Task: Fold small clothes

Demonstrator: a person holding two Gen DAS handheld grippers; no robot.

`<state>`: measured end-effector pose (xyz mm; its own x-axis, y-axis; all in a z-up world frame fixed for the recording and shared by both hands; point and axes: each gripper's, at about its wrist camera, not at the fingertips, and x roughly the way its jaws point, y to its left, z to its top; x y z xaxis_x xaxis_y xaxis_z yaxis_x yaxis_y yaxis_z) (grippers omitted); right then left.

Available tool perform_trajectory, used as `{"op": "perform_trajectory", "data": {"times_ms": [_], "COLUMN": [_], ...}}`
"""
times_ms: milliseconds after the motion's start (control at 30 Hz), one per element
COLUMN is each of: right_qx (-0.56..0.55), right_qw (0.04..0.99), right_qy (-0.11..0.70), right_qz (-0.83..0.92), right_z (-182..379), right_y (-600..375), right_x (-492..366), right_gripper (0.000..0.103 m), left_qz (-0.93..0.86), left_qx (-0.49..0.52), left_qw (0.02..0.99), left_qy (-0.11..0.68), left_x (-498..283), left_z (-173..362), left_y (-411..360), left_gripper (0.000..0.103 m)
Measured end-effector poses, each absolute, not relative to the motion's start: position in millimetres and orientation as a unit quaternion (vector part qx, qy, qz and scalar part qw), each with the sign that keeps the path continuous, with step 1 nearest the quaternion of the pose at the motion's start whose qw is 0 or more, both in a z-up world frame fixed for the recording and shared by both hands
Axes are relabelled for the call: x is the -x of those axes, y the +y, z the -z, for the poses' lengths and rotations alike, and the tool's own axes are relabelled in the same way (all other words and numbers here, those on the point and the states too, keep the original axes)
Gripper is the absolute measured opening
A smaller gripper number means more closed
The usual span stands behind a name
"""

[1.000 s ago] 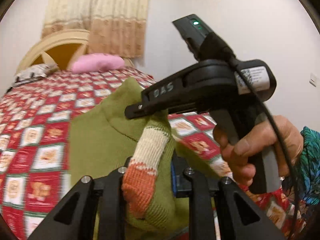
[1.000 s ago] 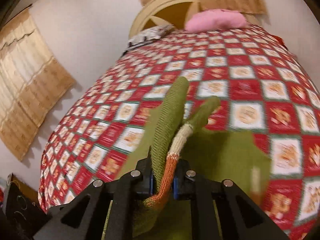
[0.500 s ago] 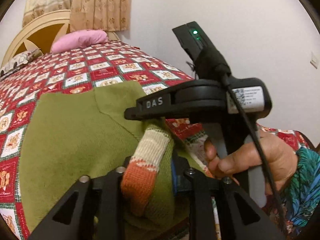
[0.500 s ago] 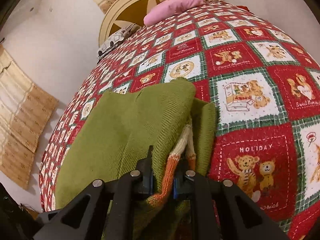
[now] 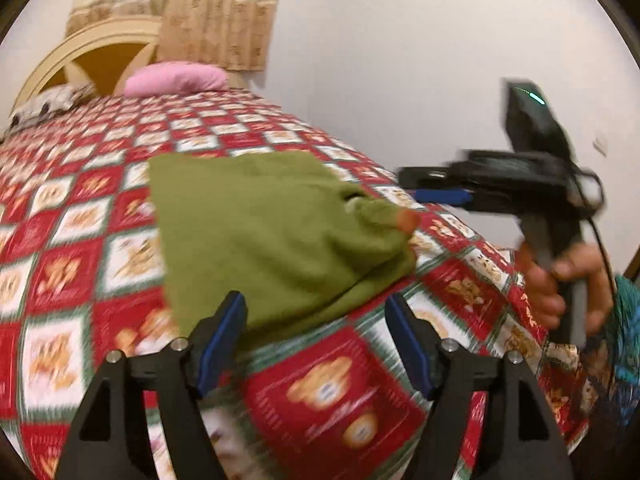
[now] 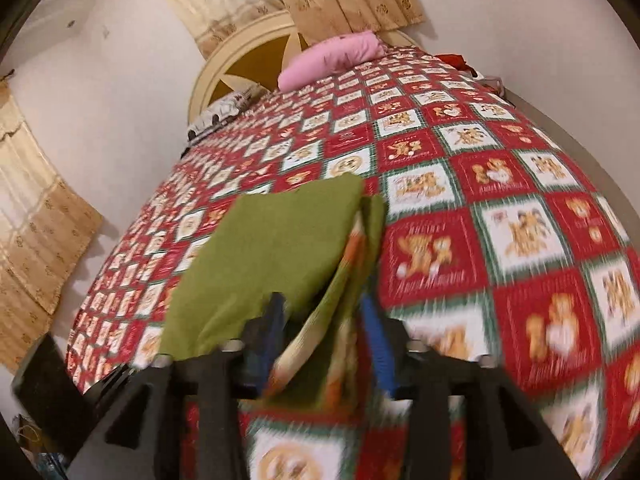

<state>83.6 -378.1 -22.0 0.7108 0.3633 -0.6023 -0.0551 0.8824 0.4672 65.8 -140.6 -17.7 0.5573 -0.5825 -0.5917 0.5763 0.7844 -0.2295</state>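
A small green knitted sweater [image 5: 264, 224] lies folded on the red patchwork bedspread [image 5: 72, 240]; its orange-and-cream cuff [image 5: 408, 218] pokes out at the right edge. My left gripper [image 5: 316, 312] is open and empty, just in front of the sweater's near edge. My right gripper [image 5: 436, 190] hangs open to the right of the sweater. In the right wrist view the sweater [image 6: 276, 252] lies ahead, and its striped sleeve edge [image 6: 344, 300] lies loose between the open jaws of my right gripper [image 6: 324, 316].
A pink pillow [image 5: 176, 78] and a patterned pillow [image 5: 44, 104] lie at the cream headboard [image 6: 248, 52]. Curtains [image 5: 200, 4] hang behind. The bed's right edge [image 5: 520, 280] drops off near the person's hand. A dark object [image 6: 44, 380] stands at the bed's left side.
Both grippers have let go of the sleeve cuff and opened. They have pulled back from the sweater, which now lies folded on the bed. The right gripper has moved off to the right.
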Motion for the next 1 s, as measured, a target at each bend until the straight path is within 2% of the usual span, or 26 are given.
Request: {"op": "perform_trajectory", "data": {"times_ms": [167, 333, 500, 533, 567, 800, 900, 1000], "right_qx": [-0.195, -0.046, 0.012, 0.014, 0.012, -0.168, -0.184, -0.195], "right_qw": [0.912, 0.945, 0.92, 0.916, 0.911, 0.906, 0.899, 0.9], "right_qy": [0.348, 0.315, 0.386, 0.397, 0.407, 0.382, 0.393, 0.386], "right_qz": [-0.1, -0.08, -0.064, -0.062, -0.06, -0.063, -0.053, -0.054], "right_z": [23.8, 4.0, 23.8, 30.6, 37.7, 51.0, 76.3, 73.0], "right_y": [-349.6, -300.2, -280.6, -282.2, -285.5, -350.3, -357.4, -359.9], "right_x": [-67.5, -58.7, -84.0, -87.1, -88.0, -67.4, -63.6, -63.0], "right_gripper": [0.057, 0.057, 0.057, 0.039, 0.008, 0.008, 0.008, 0.008], "left_qz": [0.309, 0.294, 0.279, 0.277, 0.274, 0.249, 0.241, 0.229], "left_qx": [0.044, 0.023, 0.04, 0.043, 0.045, 0.058, 0.066, 0.057], "left_qw": [0.88, 0.894, 0.894, 0.894, 0.895, 0.902, 0.901, 0.905], "left_qy": [0.358, 0.337, 0.348, 0.35, 0.35, 0.348, 0.354, 0.353], "left_x": [-66.3, -59.5, -71.0, -72.0, -72.8, -88.4, -97.9, -106.8], "left_z": [17.8, 8.2, 12.4, 12.8, 12.3, 12.1, 15.1, 15.3], "left_y": [-117.5, -116.1, -107.0, -104.5, -102.1, -81.7, -78.3, -79.0], "left_gripper": [0.075, 0.075, 0.075, 0.075, 0.075, 0.075, 0.075, 0.075]}}
